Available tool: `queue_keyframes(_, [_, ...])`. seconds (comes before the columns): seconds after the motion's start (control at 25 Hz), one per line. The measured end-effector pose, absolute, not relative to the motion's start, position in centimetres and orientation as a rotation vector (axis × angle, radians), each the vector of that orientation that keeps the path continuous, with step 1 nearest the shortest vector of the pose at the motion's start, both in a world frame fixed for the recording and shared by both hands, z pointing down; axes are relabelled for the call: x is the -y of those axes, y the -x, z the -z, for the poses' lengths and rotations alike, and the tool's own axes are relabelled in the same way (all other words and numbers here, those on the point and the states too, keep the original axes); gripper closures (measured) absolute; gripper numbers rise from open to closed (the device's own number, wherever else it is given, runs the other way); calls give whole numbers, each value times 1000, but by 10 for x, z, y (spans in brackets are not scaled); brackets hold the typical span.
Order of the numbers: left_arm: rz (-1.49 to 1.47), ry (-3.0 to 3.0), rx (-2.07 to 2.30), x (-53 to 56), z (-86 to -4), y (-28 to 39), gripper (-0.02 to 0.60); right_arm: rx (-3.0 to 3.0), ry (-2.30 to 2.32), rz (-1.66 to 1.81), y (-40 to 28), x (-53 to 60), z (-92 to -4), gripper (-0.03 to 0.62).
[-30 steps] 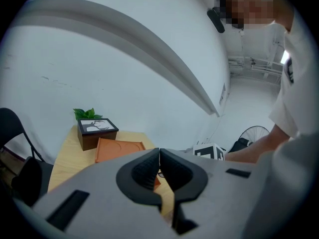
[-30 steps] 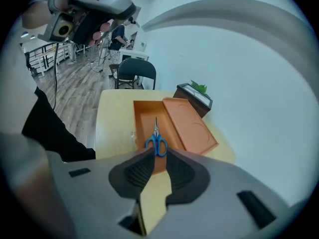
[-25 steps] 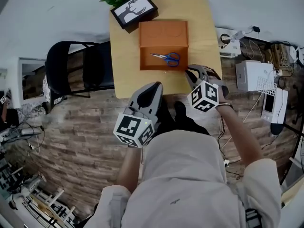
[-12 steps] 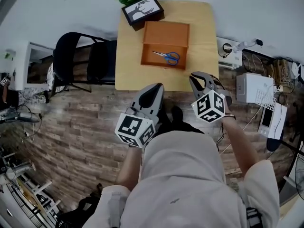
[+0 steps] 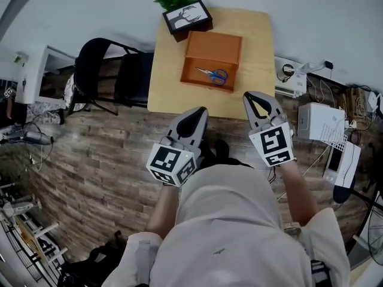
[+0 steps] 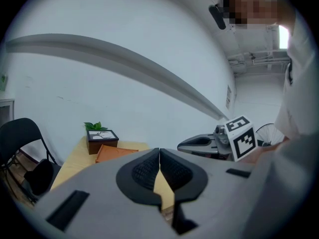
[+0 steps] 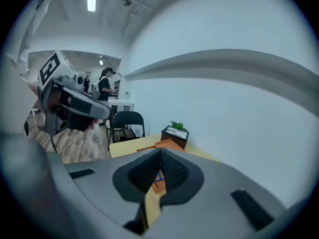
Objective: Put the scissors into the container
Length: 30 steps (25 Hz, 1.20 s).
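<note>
You had no words, numbers or brand names legible anywhere; your left gripper [image 5: 198,110] and right gripper [image 5: 255,95] bore only black-and-white square markers [image 5: 276,146].

The left gripper [image 5: 196,113] and the right gripper [image 5: 258,98] sit side by side in front of the person's torso. Both point forward, well apart, with the right one slightly further ahead. Each gripper's jaws are pressed together with nothing between them. The left forearm [image 5: 160,211] and right forearm [image 5: 299,190] are bare, bent forward from the elbows.
</note>
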<state>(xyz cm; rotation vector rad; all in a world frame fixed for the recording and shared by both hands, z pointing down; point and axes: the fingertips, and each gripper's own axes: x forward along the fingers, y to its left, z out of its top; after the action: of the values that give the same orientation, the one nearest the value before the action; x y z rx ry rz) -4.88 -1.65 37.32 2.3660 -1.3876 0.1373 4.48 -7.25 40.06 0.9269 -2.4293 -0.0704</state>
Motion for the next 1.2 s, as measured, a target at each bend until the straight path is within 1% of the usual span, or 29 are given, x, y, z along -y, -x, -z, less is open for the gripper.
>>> queue_keyframes(0.28, [-113, -2388, 1418, 19, -357, 46, 574, 2591, -1032, -62, -53, 70, -366, 595])
queue_keyframes(0.52, [-100, -2404, 1422, 20, -348, 41, 574, 2670, -1046, -88, -56, 64, -345, 595])
queue_keyframes(1.2, [-114, -2417, 1422, 16, -346, 39, 574, 2724, -1076, -173, -61, 51, -341, 595])
